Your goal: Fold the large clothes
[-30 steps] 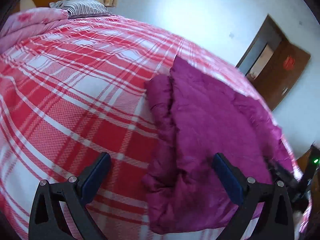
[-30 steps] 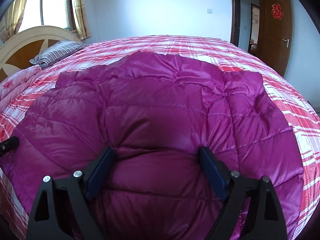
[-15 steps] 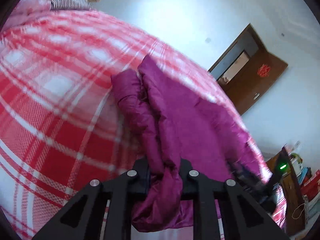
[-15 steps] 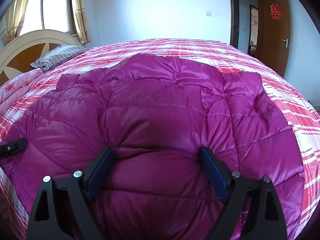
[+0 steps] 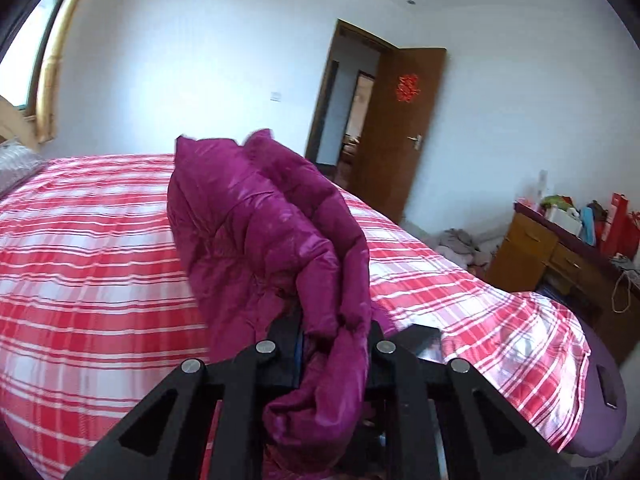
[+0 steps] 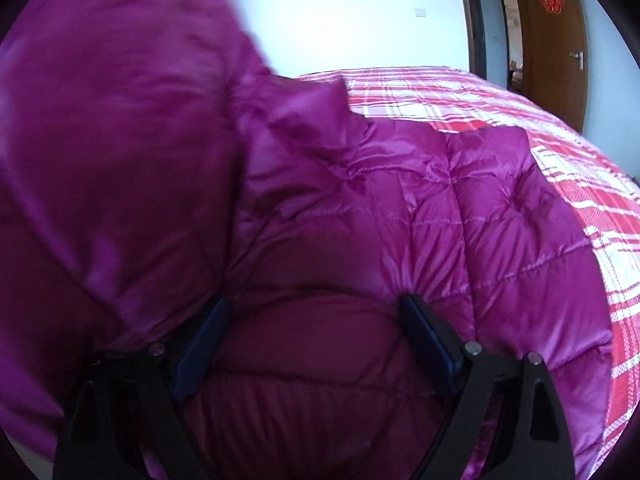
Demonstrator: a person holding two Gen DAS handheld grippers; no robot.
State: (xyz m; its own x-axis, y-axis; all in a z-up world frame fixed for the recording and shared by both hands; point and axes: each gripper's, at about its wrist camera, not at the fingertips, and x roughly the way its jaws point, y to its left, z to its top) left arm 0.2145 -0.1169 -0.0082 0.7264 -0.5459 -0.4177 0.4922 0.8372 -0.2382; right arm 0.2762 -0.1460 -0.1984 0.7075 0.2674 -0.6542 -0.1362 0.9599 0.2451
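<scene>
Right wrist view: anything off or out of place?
Nothing damaged or spilled. One oddity: a blurred fold of the magenta quilted down jacket rears up over the left half, blocking the view there. The left claw is shut on its bunched edge. The right claw is open, pressing on the jacket on the red plaid bedspread.

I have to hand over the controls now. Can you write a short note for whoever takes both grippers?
Left gripper: shut on the jacket's side edge, raised above the bed.
Right gripper: open, fingers pressed into the jacket's near middle, gripping nothing.
Jacket: mostly flat on the bed, the left side raised.
Done: edge picked up.
Left: likely lay the raised side across the middle, then finish folding.
</scene>
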